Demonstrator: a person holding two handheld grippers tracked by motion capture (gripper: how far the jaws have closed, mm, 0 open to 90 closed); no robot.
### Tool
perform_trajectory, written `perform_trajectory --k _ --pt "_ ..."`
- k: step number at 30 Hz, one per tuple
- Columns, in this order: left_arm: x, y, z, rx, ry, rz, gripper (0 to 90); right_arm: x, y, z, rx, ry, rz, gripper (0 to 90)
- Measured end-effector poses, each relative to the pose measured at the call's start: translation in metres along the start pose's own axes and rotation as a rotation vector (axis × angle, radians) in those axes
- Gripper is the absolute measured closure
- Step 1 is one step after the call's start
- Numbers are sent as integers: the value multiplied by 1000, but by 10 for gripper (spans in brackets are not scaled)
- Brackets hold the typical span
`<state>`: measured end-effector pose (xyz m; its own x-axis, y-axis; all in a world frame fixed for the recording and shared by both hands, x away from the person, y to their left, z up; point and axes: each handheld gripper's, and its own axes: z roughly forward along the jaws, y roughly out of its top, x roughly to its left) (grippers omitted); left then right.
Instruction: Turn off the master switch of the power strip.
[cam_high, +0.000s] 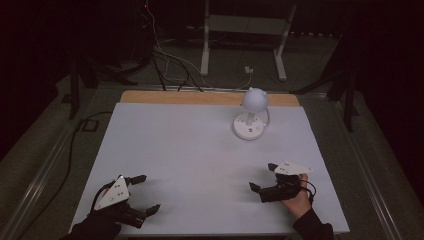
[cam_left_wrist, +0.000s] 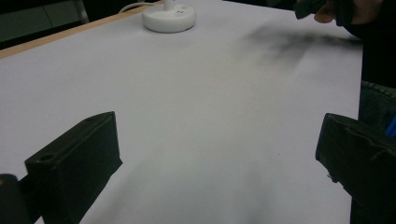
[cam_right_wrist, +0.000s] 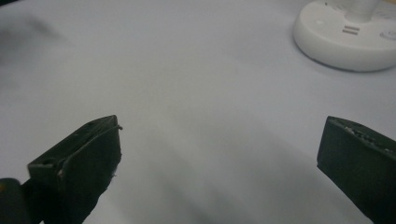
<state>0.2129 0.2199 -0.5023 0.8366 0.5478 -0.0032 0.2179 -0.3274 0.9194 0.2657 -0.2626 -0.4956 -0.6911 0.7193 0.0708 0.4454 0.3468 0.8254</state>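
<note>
The desk lamp (cam_left_wrist: 169, 17) loses its stem and shade past the top edge in the left gripper view. In the right gripper view its base (cam_right_wrist: 348, 39) runs off the right edge. Beyond the lamp, the room is too dark to make out.

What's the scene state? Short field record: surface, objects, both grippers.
surface: white table top, wooden strip along far edge
object: white desk lamp, round base, dome head, standing at far right of centre
left gripper: open, holding nothing, near left corner
right gripper: open, holding nothing, near right edge, jaws pointing left
contact: neither gripper touches the lamp
</note>
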Motion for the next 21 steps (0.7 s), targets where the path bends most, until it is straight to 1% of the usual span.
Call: perform_trajectory --k 1,3,6,9,10,13,15,16,18,21 --pt "-1 0 0 2 -1 4 4 0 -6 -3 6 -10 -8 0" --pt "0 0 1 3 -2 4 4 -2 -12 -5 16 -5 -13 0" --pt "0 0 1 3 -1 3 4 -5 -21 -11 38 -21 -2 0" --pt "0 0 1 5 -2 5 4 -8 -26 -14 43 -30 6 0" --pt "0 0 1 4 -3 5 4 -10 -30 -18 46 -45 8 0" --pt "-1 0 2 9 -5 8 4 -12 -31 -20 44 -51 11 0" --pt "-1 0 2 11 -6 6 4 -13 -31 -19 48 -37 -2 0" --pt "-1 0 2 9 -7 6 4 -13 -31 -17 49 -38 -17 0" --pt "-1 0 2 9 -8 4 4 -11 -30 -14 60 -44 -35 0" --pt "-1 0 2 9 -9 6 4 -11 -30 -13 62 -45 -41 0"
